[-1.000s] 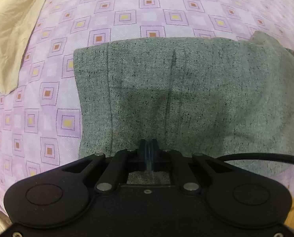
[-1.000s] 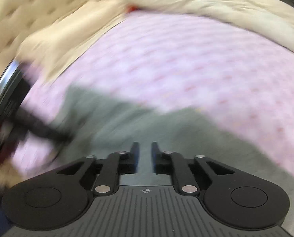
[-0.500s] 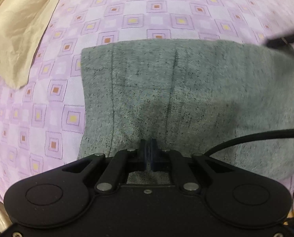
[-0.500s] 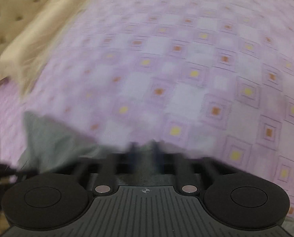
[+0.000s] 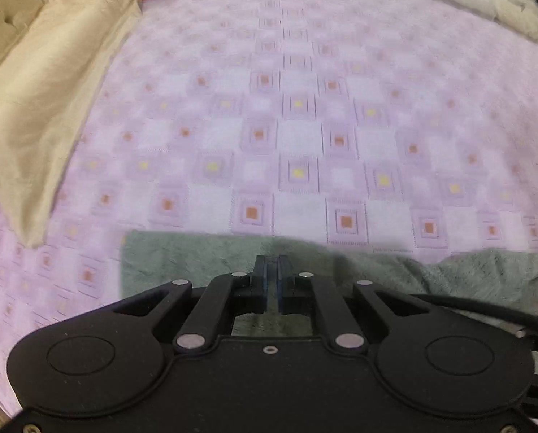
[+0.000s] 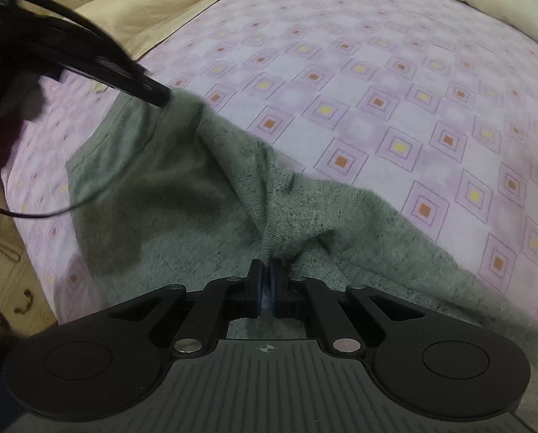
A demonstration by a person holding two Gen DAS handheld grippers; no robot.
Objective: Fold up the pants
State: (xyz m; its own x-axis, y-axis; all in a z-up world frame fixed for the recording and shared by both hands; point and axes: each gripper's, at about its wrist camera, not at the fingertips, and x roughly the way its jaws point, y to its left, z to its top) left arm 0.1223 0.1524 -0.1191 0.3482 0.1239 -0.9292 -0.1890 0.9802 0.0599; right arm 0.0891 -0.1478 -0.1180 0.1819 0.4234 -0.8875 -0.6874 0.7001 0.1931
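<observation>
Coarse flecked grey cloth pants (image 6: 204, 195)

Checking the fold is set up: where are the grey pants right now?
The grey pants lie on the purple patterned bedsheet, low and left in the right wrist view, pinched by the right gripper and the left gripper.

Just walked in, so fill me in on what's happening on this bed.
A person is folding grey pants on a bed with a purple checked sheet, using hand-held tongs in each hand. The right tongs are shut on a bunched fold of the fabric. The left tongs pinch a lifted edge farther along, though their jaws are easing open. Cream bedding lies beside.
</observation>
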